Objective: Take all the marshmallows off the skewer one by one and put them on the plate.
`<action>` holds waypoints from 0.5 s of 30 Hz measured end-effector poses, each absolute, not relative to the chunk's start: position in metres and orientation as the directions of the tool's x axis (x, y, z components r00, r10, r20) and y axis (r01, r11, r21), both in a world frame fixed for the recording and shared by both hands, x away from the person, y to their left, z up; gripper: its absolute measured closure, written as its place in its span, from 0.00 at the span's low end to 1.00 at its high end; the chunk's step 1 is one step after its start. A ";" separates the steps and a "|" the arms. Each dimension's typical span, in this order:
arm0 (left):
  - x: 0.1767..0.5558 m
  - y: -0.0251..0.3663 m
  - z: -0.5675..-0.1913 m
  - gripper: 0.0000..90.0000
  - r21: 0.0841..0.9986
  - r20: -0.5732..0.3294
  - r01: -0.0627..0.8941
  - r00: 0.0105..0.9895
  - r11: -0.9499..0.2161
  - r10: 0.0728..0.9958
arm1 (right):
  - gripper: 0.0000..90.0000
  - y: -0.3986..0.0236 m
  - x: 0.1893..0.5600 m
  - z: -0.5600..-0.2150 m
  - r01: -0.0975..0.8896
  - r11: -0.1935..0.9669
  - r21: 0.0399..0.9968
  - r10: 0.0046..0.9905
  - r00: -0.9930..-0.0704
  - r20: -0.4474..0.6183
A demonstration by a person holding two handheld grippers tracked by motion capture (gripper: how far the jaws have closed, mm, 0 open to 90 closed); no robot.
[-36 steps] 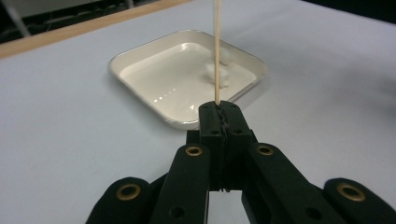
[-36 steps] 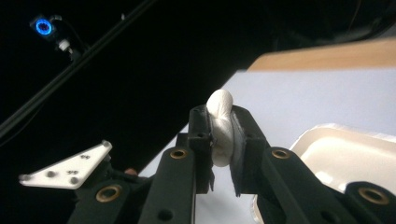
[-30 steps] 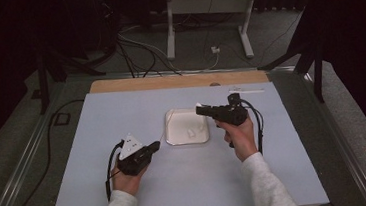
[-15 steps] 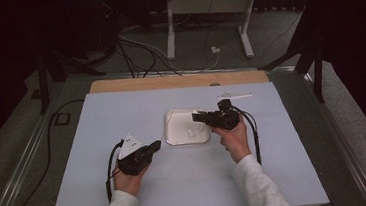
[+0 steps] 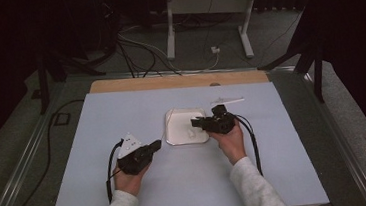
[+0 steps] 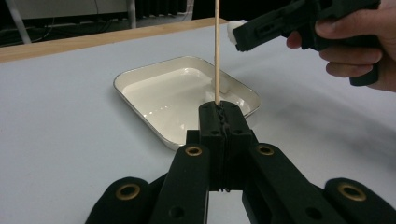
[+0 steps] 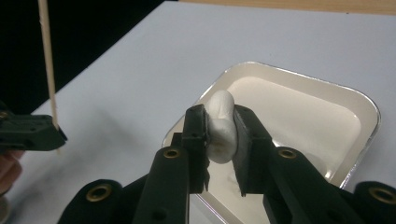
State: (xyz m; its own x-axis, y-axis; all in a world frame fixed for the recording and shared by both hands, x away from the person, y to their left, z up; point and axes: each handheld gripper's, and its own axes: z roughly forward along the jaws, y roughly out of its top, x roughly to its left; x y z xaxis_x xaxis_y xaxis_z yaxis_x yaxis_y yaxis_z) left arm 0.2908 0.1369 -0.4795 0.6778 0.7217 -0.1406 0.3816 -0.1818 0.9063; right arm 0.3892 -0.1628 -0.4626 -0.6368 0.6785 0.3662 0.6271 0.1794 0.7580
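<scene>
Moved: right tool (image 7: pixel 219 135) lower and nearer the tray (image 5: pixel 172 115) than a second ago, marshmallow (image 7: pixel 221 128) pinched between its jaws; left tool (image 6: pixel 223 112) unmoved.
Marshmallow: white, soft, squeezed, above the tray's near rim.
Skewer (image 6: pixel 217 51): upright, clamped in the closed left tool, beside the tray on the surface (image 5: pixel 121 113).
Risk: squashing or tearing under too hard a pinch; off-centre piercing; skewer tilting or snapping if pushed sideways.
Further out: white strip (image 5: pixel 227 100) beyond the tray.

No text, label, brand, number or sign can be read on anything in these views.
</scene>
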 end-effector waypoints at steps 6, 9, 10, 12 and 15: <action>0.291 0.137 -0.480 1.00 0.906 -0.144 0.383 0.678 -0.179 0.721 | 0.84 -0.159 0.391 -0.469 0.632 0.202 0.748 0.698 -0.629 0.343; 0.291 0.137 -0.480 1.00 0.906 -0.147 0.384 0.678 -0.177 0.720 | 0.82 -0.157 0.391 -0.473 0.641 0.216 0.736 0.721 -0.613 0.322; 0.291 0.137 -0.480 1.00 0.906 -0.147 0.384 0.678 -0.176 0.720 | 0.82 -0.157 0.392 -0.475 0.644 0.221 0.732 0.725 -0.611 0.319; 0.291 0.137 -0.480 1.00 0.906 -0.149 0.385 0.679 -0.176 0.719 | 0.81 -0.157 0.393 -0.479 0.651 0.228 0.724 0.735 -0.603 0.310; 0.291 0.137 -0.480 1.00 0.906 -0.150 0.386 0.678 -0.175 0.719 | 0.70 -0.158 0.393 -0.483 0.663 0.224 0.714 0.758 -0.579 0.300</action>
